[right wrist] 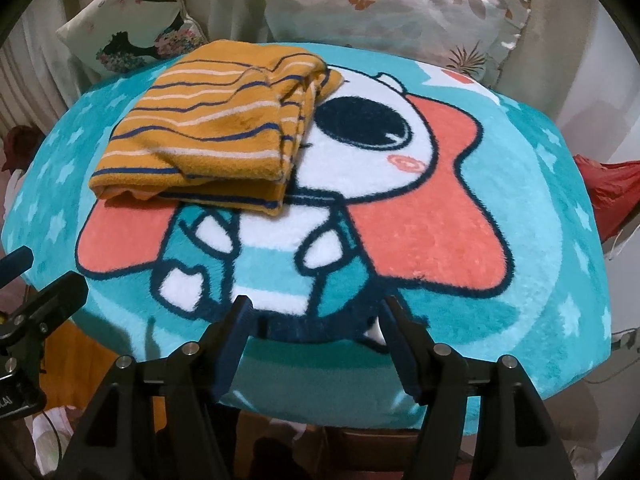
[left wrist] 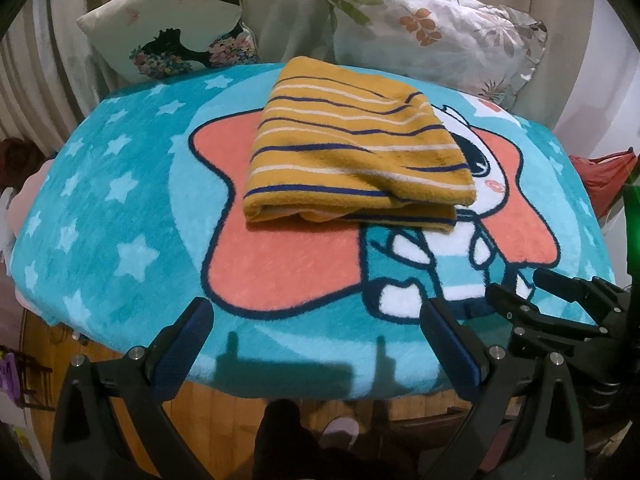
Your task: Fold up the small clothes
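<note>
I am looking down along both grippers at a round teal fleece mat [left wrist: 120, 208] printed with pale stars, a large coral star shape and a cartoon character with a big dark eye. The mat covers a small surface in front of me.

On the far half of the mat lies the mustard striped garment [left wrist: 356, 152] — folded into a thick, roughly rectangular bundle, with navy and white stripes running across it. Its layered edges face me, and the lower layer sticks out a little at the near right corner. In the right wrist view the same garment [right wrist: 208, 136] sits at the upper left, partly covering the cartoon's face, with its stacked folds showing along the right side.

My left gripper [left wrist: 316, 316] hangs over the near edge of the mat, jaws spread wide with nothing between them, well apart from the garment. Its blue-padded fingers [left wrist: 188, 344] frame bare fleece only.

My right gripper [right wrist: 316, 312] is likewise over the near edge, jaws parted and empty — only the printed mat shows in the gap. It also appears at the lower right of the left wrist view, just beside the left one.

Behind the mat, two cushions lean against a pale backdrop: one with a dancer silhouette [left wrist: 176, 20] and one with orange and green leaf prints [left wrist: 432, 28]. A red cloth [right wrist: 612, 192] shows at the right edge. Below the mat I see a wooden floor [left wrist: 224, 412]
</note>
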Tool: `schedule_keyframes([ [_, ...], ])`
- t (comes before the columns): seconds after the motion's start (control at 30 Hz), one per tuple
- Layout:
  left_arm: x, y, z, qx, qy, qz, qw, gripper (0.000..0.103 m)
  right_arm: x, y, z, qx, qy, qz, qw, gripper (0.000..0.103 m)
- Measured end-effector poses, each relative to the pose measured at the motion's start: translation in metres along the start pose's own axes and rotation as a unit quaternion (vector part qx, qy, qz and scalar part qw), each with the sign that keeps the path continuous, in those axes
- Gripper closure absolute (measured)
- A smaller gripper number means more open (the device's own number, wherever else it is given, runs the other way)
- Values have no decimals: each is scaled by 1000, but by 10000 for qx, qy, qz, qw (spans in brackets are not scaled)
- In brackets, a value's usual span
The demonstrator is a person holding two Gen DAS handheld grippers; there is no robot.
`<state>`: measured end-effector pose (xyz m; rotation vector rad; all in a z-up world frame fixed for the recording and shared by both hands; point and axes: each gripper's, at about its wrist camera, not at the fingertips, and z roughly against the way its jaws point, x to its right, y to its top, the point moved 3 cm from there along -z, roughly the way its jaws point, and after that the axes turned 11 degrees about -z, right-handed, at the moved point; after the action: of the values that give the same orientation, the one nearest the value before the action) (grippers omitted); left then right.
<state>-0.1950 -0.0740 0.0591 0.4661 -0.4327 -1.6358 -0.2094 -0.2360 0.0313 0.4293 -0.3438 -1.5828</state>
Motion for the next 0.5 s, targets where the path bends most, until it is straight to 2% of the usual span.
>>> schedule_keyframes([
  [0.3, -3, -3, -5, -109, -159, 78, 9998, 0, -4, 0, -3, -42, -17, -23, 10000, 33],
  [0.5, 1, 2, -1, 29, -227, 29, 9997, 0, 2, 1, -3, -32, -74, -122, 9999, 32],
])
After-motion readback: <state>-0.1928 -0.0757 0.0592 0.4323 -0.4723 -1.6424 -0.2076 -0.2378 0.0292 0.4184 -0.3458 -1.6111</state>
